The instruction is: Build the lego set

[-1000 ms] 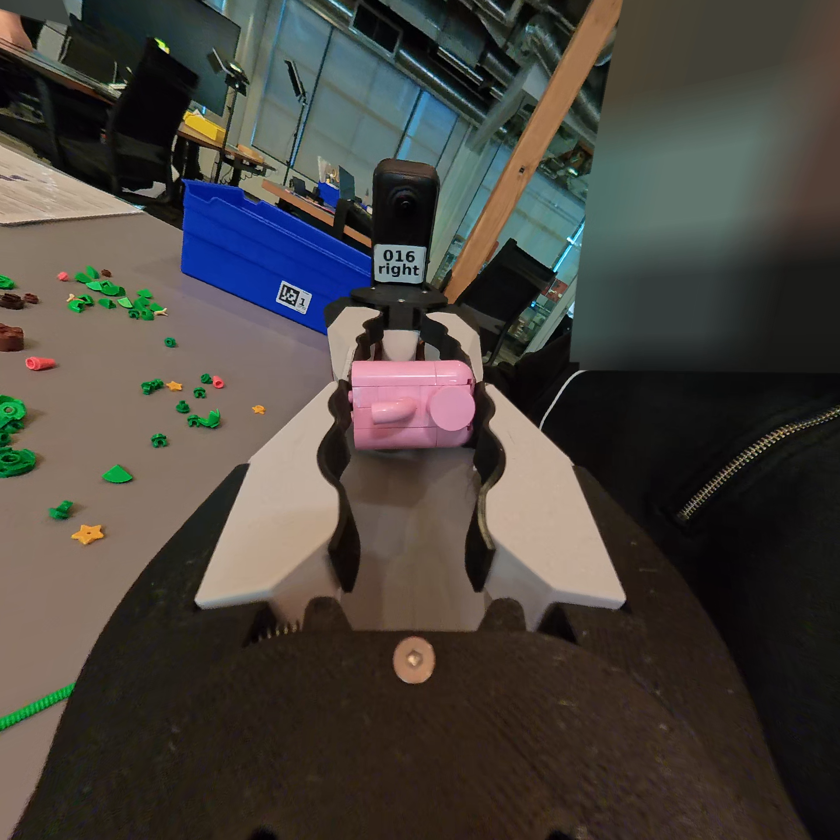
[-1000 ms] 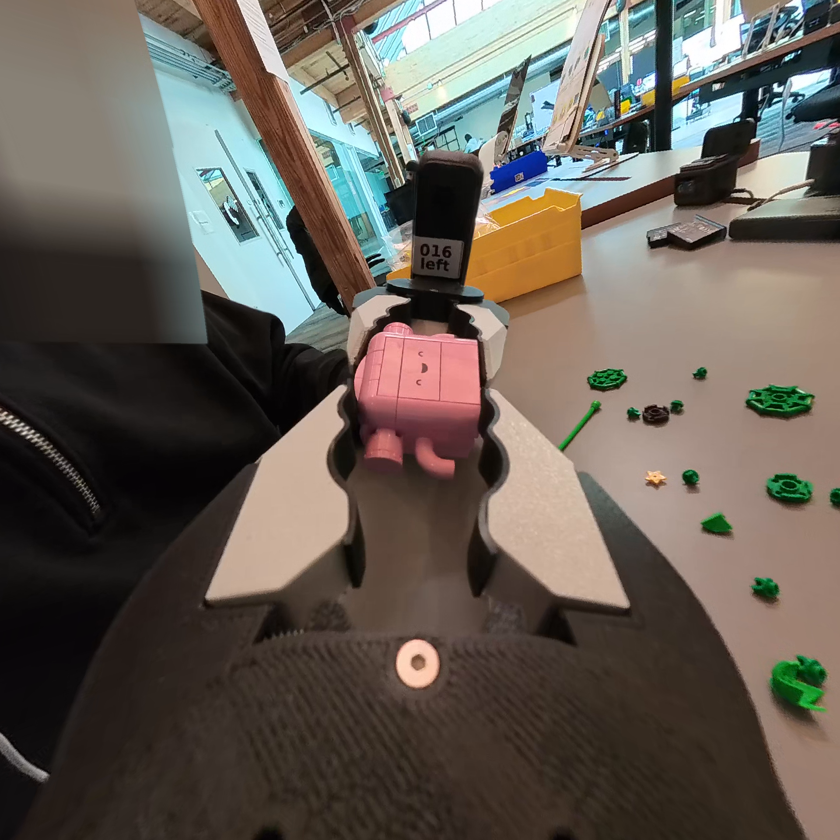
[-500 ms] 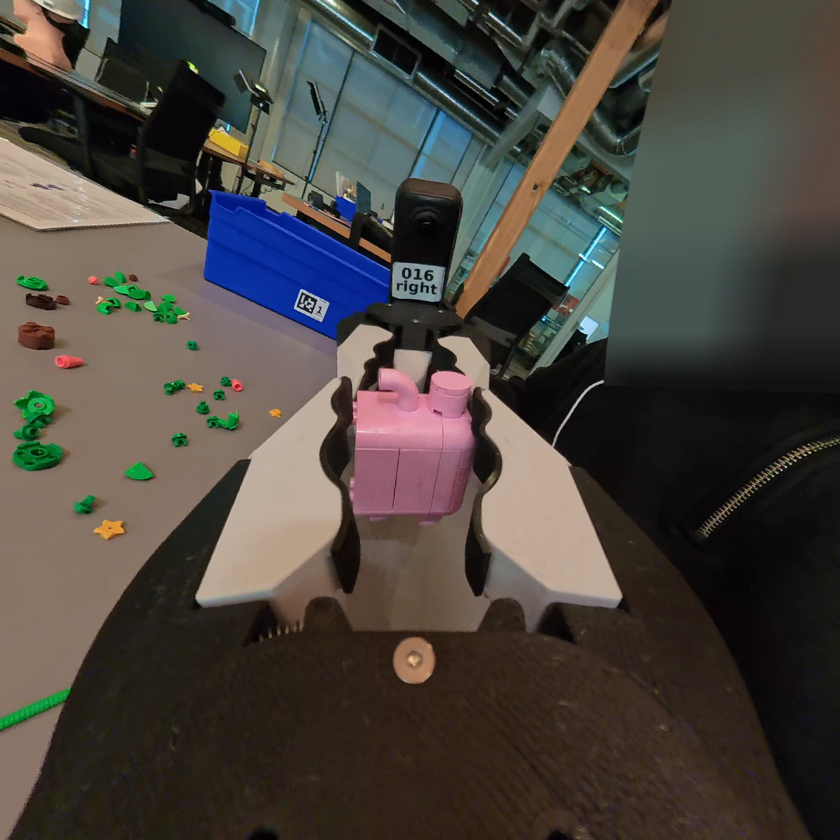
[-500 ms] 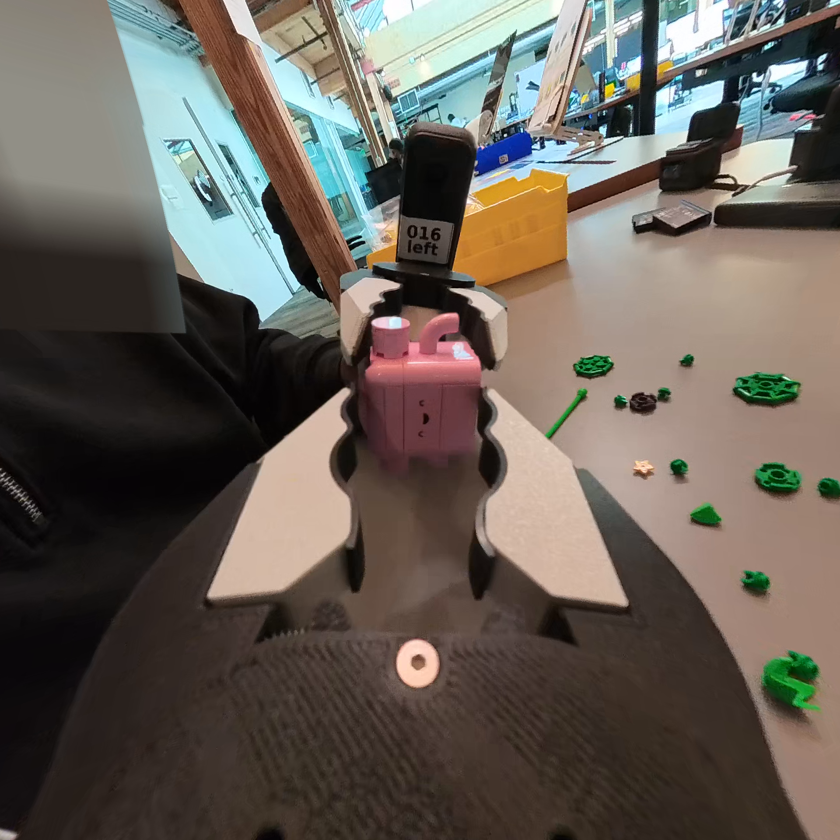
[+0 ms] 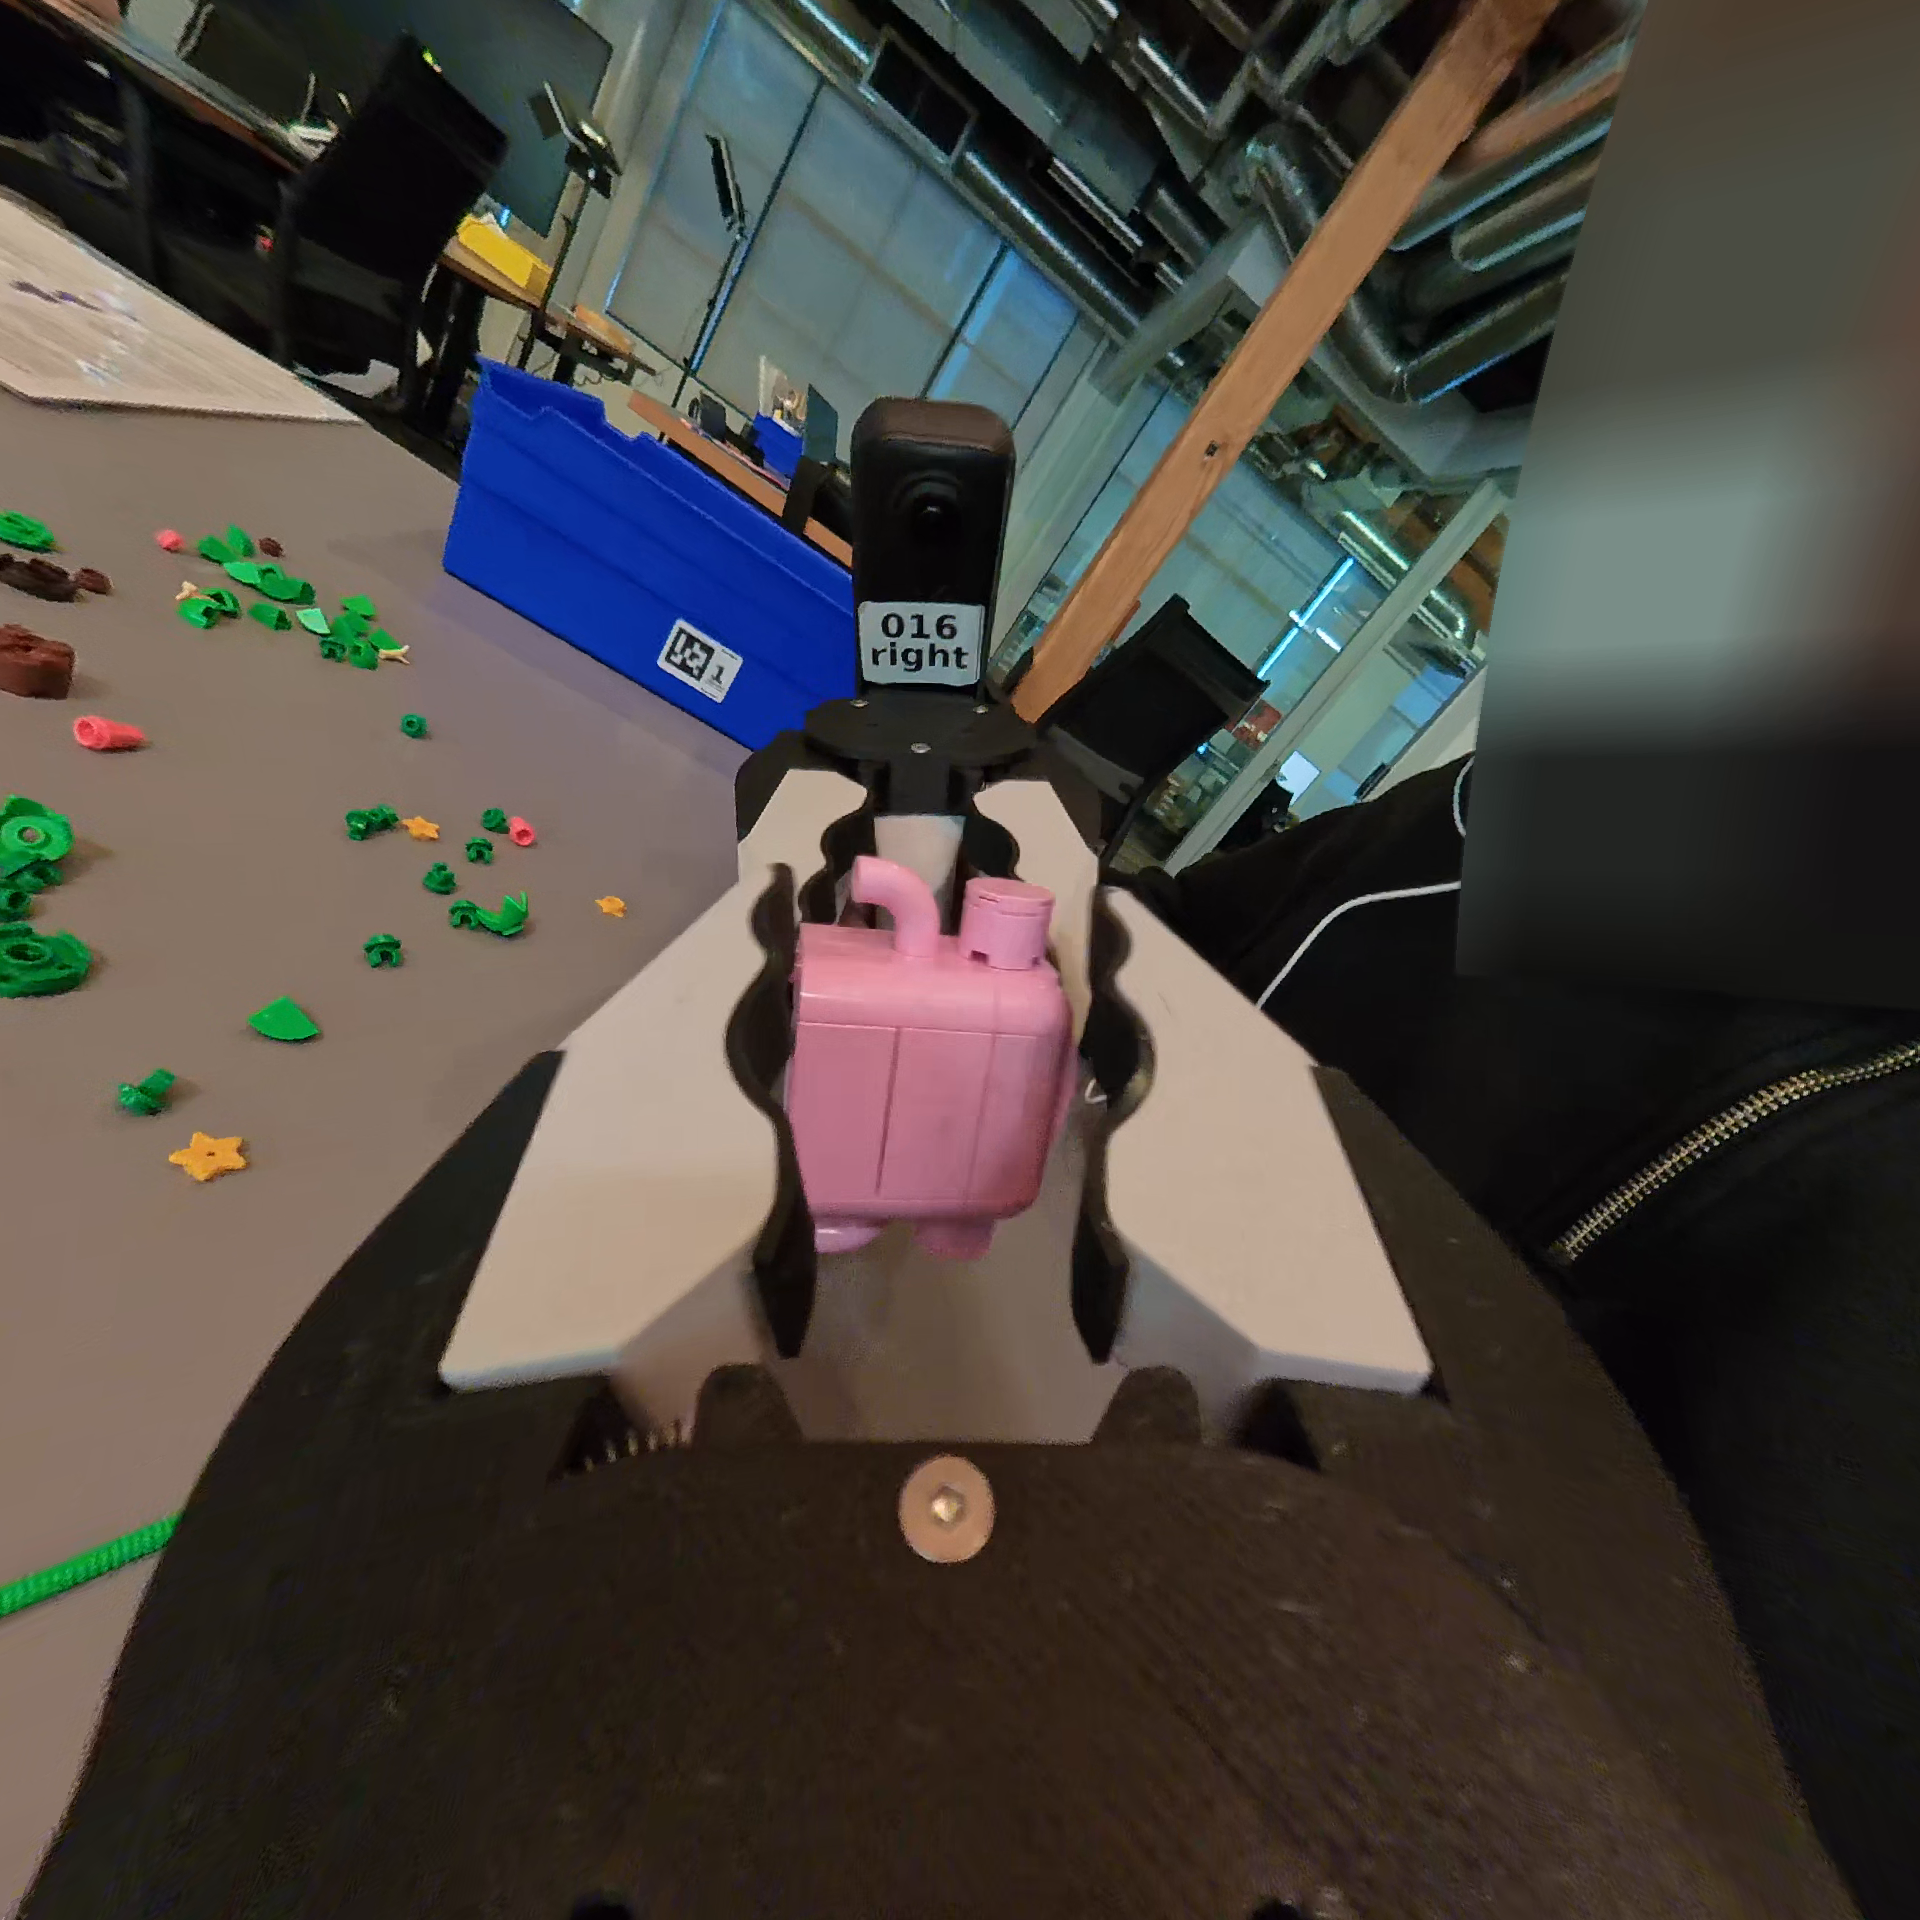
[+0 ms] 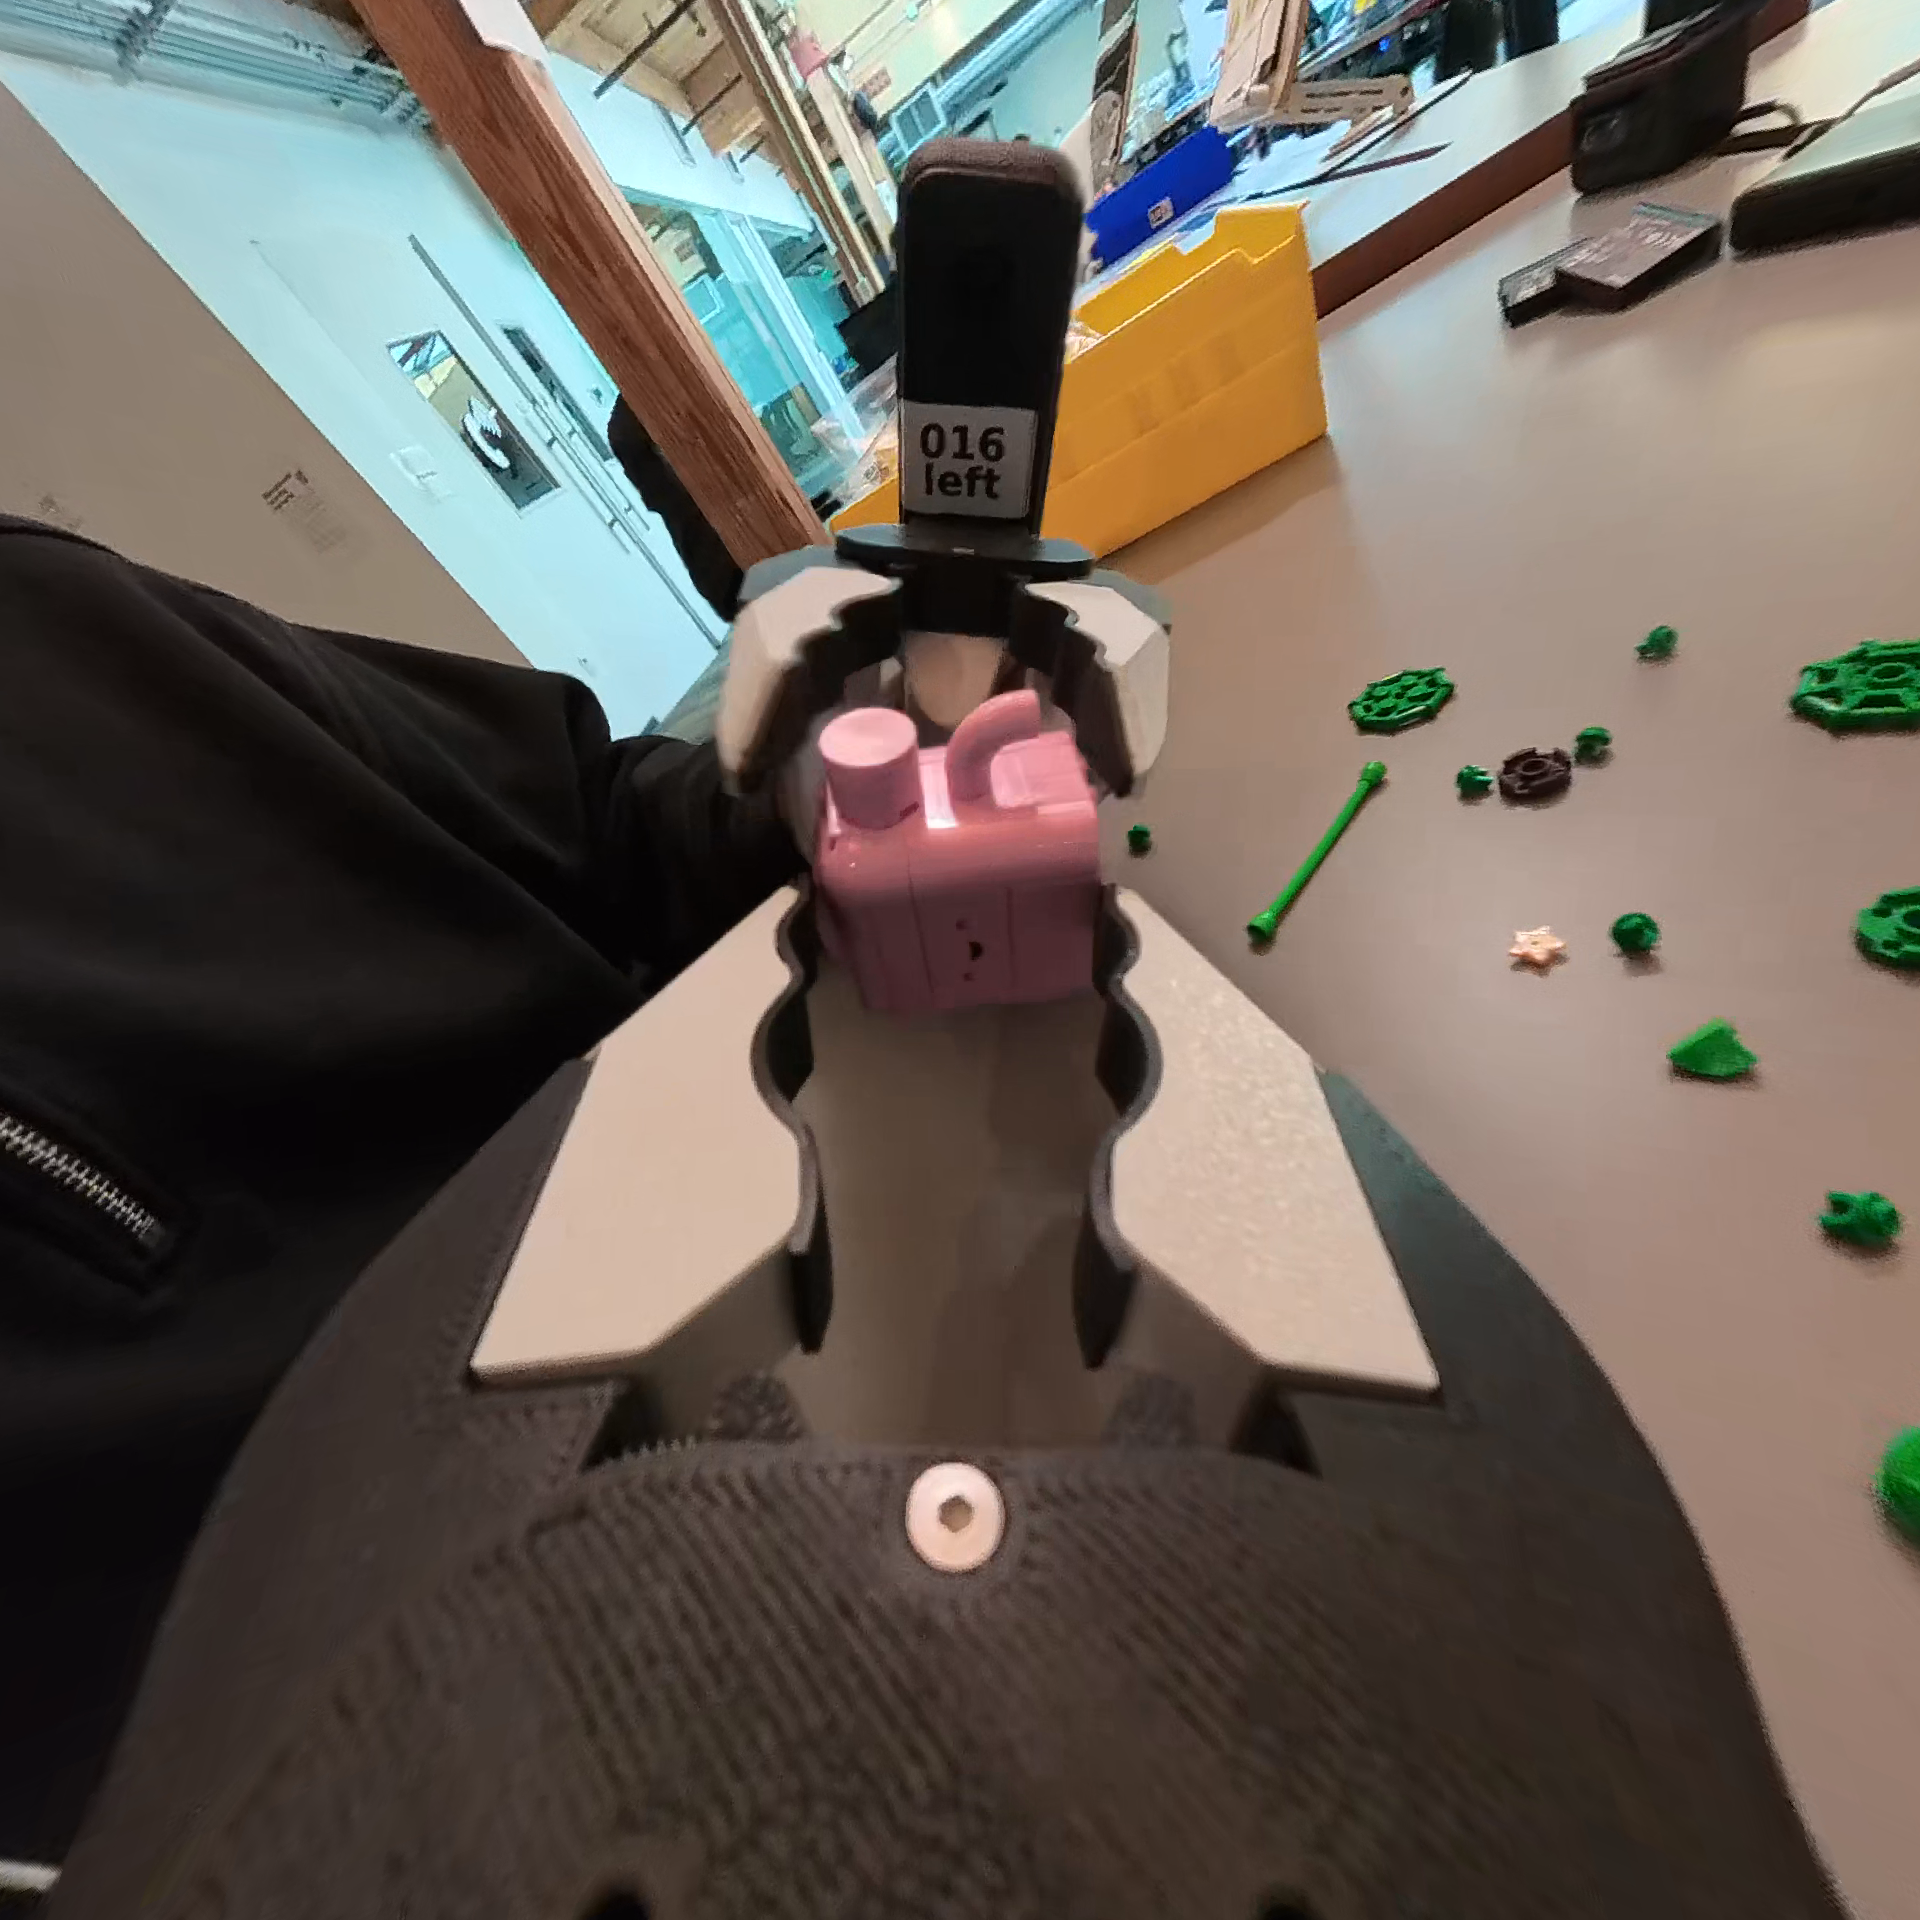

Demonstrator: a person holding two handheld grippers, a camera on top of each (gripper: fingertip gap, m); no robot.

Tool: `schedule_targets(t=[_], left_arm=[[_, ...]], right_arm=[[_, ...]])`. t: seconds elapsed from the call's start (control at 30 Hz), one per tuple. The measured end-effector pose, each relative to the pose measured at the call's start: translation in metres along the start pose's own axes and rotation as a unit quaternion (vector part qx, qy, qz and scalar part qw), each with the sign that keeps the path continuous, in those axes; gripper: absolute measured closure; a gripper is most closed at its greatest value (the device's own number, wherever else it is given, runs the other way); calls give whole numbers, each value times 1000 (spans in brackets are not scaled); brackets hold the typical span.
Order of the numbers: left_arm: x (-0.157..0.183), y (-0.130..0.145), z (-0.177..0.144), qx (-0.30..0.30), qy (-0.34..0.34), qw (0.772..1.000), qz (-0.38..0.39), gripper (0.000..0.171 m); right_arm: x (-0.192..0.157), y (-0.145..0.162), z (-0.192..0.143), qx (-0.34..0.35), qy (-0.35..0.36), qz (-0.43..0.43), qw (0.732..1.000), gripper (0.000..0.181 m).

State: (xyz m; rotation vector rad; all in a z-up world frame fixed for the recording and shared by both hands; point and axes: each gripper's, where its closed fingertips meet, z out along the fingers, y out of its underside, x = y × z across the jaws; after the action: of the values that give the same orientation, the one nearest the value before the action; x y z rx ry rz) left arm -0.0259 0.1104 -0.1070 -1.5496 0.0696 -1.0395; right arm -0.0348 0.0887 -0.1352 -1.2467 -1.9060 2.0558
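Pink lego block [image 5: 920, 1101], tube and cylinder at 12 o'clock, sat clamped in left gripper [image 5: 925, 1049] above the table [image 5: 312, 1226]; right gripper [image 6: 951, 935] gripped it too. Earlier it lay sideways.

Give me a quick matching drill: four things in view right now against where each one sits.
Things:
1. pink block
2. blue bin
3. yellow bin
4. green rod

Places:
A. lying flat on the table among small green bits
B. held up off the table
C. standing on the table, square marker tag on its side
D. standing on the table, far side in the right wrist view

Pairs: 1-B, 2-C, 3-D, 4-A
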Motion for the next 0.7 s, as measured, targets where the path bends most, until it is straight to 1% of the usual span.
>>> schedule_targets(t=[0.03,0.07,0.13,0.23,0.3,0.43,0.57,0.63,0.7], left_arm=[[-1,-3,-1,7,-2,1000,-1,109],[-2,-6,-3,13,-8,1000,1,101],[-5,-6,-5,11,-21,1000,11,95],[-9,6,1,-26,-42,998,28,92],[-12,14,5,-45,-56,997,30,95],[-9,11,3,-38,-53,997,44,117],[-8,11,2,-49,-65,994,71,120],[-8,14,2,-66,-76,991,93,120],[-7,18,2,-87,-85,985,119,120]], right_arm=[[2,-2,-3,7,1,4,1000,129],[4,-6,-6,18,0,9,1000,129],[5,-17,-14,51,-9,23,998,129],[5,-29,-22,94,-26,44,994,129],[4,-31,-23,107,-38,52,992,129],[4,-27,-17,105,-38,47,993,129],[3,-28,-17,108,-46,45,992,128],[5,-30,-18,110,-46,48,992,112],[3,-30,-19,109,-57,48,991,107]])
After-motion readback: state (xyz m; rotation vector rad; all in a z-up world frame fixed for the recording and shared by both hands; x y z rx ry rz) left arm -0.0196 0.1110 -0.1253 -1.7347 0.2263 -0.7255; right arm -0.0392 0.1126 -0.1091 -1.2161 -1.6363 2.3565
